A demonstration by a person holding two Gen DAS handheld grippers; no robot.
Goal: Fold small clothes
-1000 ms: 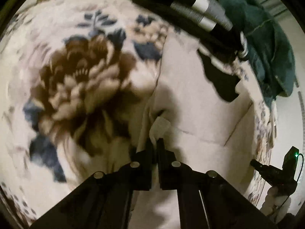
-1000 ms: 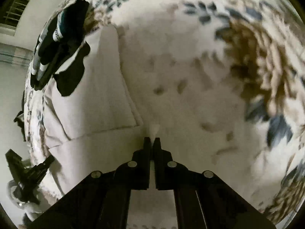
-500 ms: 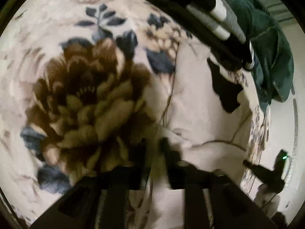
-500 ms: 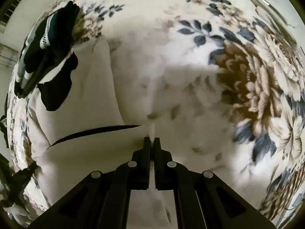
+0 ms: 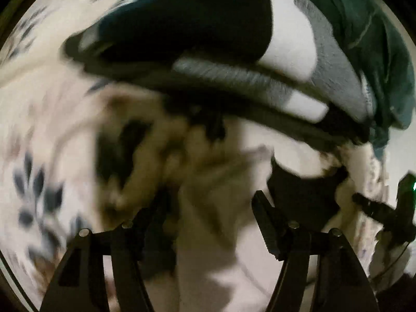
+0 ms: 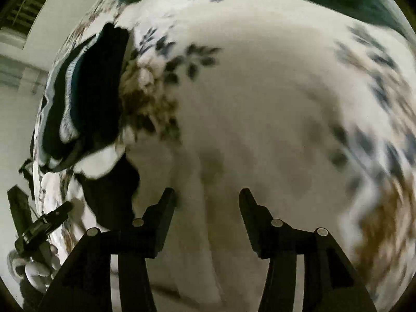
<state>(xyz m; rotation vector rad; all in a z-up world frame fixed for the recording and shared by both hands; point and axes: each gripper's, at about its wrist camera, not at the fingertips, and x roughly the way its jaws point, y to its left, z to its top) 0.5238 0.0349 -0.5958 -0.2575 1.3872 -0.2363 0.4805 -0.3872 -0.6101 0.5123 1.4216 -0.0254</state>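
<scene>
A cream garment (image 5: 215, 254) with a black patch (image 5: 299, 195) lies folded on the floral blanket. My left gripper (image 5: 210, 202) is open and empty above the garment's folded edge. The view is blurred. In the right wrist view the same garment (image 6: 205, 234) lies under my right gripper (image 6: 206, 195), which is open and empty. Its black patch (image 6: 111, 189) shows at the left. The other gripper shows at the edge of each view, in the left wrist view (image 5: 384, 210) and in the right wrist view (image 6: 39, 223).
A stack of folded dark, grey and white clothes (image 5: 208, 59) sits just beyond the garment; it also shows in the right wrist view (image 6: 85, 98). A dark green garment (image 5: 377, 39) lies at the far right. The floral blanket (image 6: 286, 91) covers the surface.
Both grippers were shut on the cream garment's edge and carried it forward toward the stack. Both have now opened and let go of it. The fold lies closer to the stack.
</scene>
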